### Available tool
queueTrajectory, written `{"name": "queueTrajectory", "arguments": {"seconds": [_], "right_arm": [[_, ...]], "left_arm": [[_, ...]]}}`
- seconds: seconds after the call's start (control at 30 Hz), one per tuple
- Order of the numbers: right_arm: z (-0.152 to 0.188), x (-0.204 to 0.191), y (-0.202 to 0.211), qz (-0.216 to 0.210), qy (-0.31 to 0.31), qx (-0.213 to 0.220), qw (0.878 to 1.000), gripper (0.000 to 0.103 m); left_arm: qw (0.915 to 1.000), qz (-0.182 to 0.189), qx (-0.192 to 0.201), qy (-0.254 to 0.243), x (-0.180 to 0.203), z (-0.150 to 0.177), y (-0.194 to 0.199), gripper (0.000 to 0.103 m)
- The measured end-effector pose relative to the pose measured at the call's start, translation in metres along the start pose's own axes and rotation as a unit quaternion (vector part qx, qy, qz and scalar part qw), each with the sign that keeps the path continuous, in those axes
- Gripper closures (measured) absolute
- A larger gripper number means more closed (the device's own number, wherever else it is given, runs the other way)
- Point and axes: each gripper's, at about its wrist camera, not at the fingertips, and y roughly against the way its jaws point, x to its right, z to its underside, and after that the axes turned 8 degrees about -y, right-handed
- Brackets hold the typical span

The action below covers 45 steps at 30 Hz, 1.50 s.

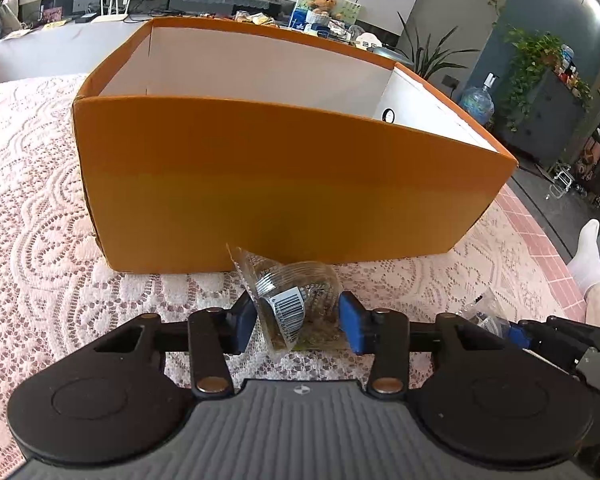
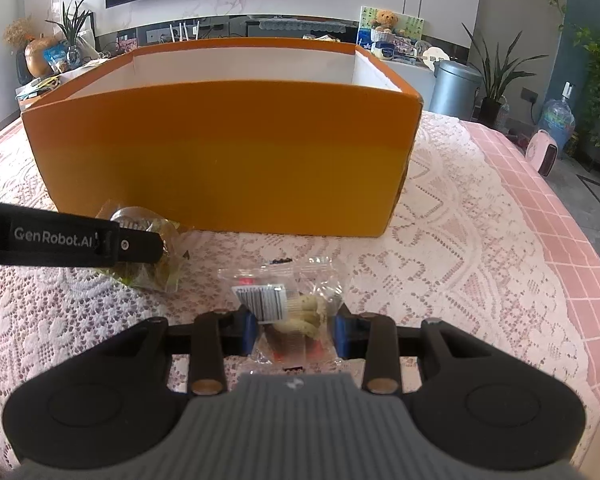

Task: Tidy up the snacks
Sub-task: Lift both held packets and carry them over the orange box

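Note:
An open orange box [image 1: 260,184] with white inner walls stands on the lace tablecloth; it also shows in the right wrist view [image 2: 228,152]. My left gripper [image 1: 298,316] is shut on a clear snack packet with a barcode [image 1: 296,304], just in front of the box. That packet [image 2: 156,264] shows partly behind the left gripper's finger [image 2: 80,244] in the right wrist view. My right gripper [image 2: 296,330] is shut on a clear packet of pale snacks with a barcode [image 2: 288,308], a little nearer than the box. The box's inside floor is hidden.
The pink lace cloth [image 2: 460,248] covers the table, whose right edge [image 2: 580,264] curves away. A sideboard with clutter, plants and a grey bin [image 2: 456,84] stand beyond. A person's white sock [image 1: 588,256] shows at the right.

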Motion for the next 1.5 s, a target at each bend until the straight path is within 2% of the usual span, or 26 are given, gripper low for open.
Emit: {"name": "queueTrajectory", "arguments": {"seconds": [0.17, 0.4, 0.9, 1.23, 1.5], "right_arm": [[-0.001, 0.001, 0.003, 0.003, -0.001, 0.007, 1.000, 0.069], [0.001, 0.002, 0.018, 0.003, -0.004, 0.022, 1.000, 0.069], [-0.005, -0.001, 0.082, -0.037, -0.016, 0.064, 0.997, 0.069], [-0.034, -0.008, 0.120, -0.059, 0.001, 0.113, 0.992, 0.069], [-0.070, -0.011, 0.122, -0.075, 0.026, 0.129, 0.988, 0.069]], "left_arm": [[1.0000, -0.002, 0.006, -0.002, 0.001, 0.001, 0.011, 0.056], [0.9992, 0.010, 0.030, -0.024, 0.012, 0.002, 0.048, 0.057], [0.9949, 0.007, 0.095, -0.035, 0.030, -0.017, 0.112, 0.057], [0.9900, -0.005, 0.132, -0.050, 0.031, -0.038, 0.132, 0.057], [0.9855, -0.025, 0.154, -0.067, 0.025, -0.066, 0.133, 0.057]]}}
